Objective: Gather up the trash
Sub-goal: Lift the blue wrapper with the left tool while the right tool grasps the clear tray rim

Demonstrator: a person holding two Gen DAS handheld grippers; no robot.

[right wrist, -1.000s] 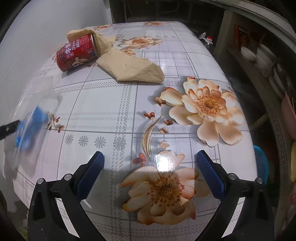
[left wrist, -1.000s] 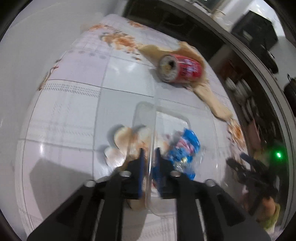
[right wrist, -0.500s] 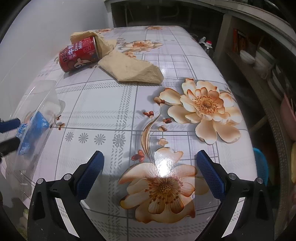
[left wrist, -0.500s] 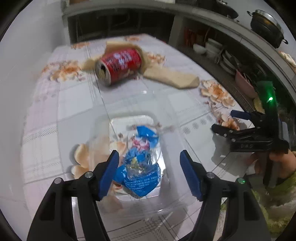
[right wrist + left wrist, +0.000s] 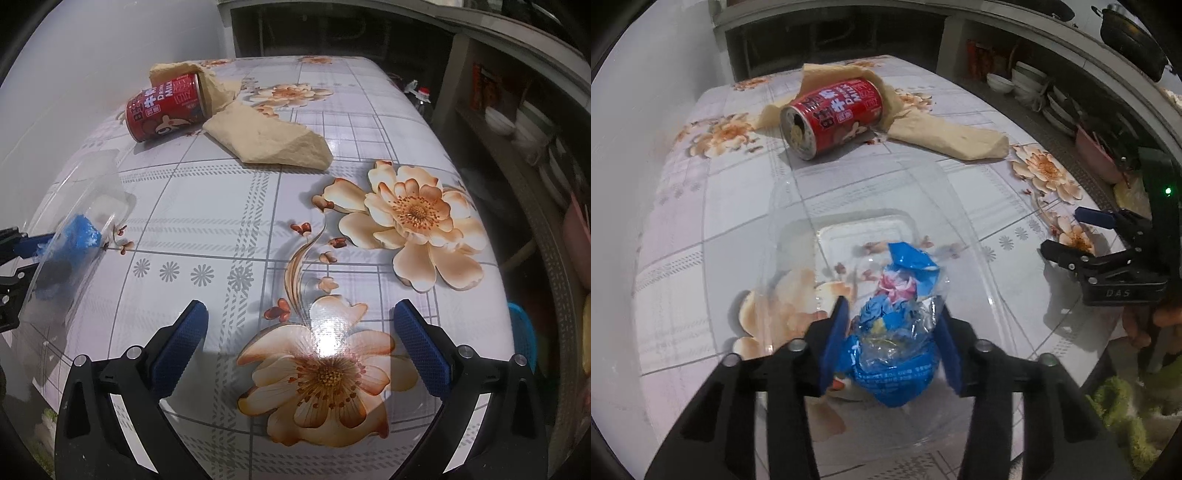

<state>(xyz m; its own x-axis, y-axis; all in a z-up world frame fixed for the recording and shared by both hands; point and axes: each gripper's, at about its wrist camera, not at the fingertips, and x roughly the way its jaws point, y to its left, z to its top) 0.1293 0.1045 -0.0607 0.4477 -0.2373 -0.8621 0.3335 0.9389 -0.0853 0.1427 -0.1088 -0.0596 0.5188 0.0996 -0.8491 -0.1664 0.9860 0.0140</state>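
Observation:
A crumpled blue wrapper point(image 5: 897, 369) lies in a clear plastic container point(image 5: 798, 229) on the flowered table. My left gripper point(image 5: 892, 310) reaches down into the container. Its jaws are closing, and both blue pads touch the wrapper's sides. The right wrist view shows the same container point(image 5: 96, 184) and wrapper point(image 5: 83, 230) at far left. A red milk can point(image 5: 834, 116) lies on its side farther back, resting on a tan crumpled paper point(image 5: 945, 136). My right gripper point(image 5: 299, 308) hovers open over a printed flower with nothing between its fingers. It also shows in the left wrist view point(image 5: 1067, 234).
A white wall runs along the table's left side. Shelves with stacked bowls point(image 5: 1027, 81) and a pink basin point(image 5: 1097, 155) stand past the table's right edge. A plastic bottle point(image 5: 421, 98) stands beyond the far right corner.
My left gripper let go of the container's rim, swung round over the container, opened wide, then closed in on the blue wrapper. The right gripper has stayed still.

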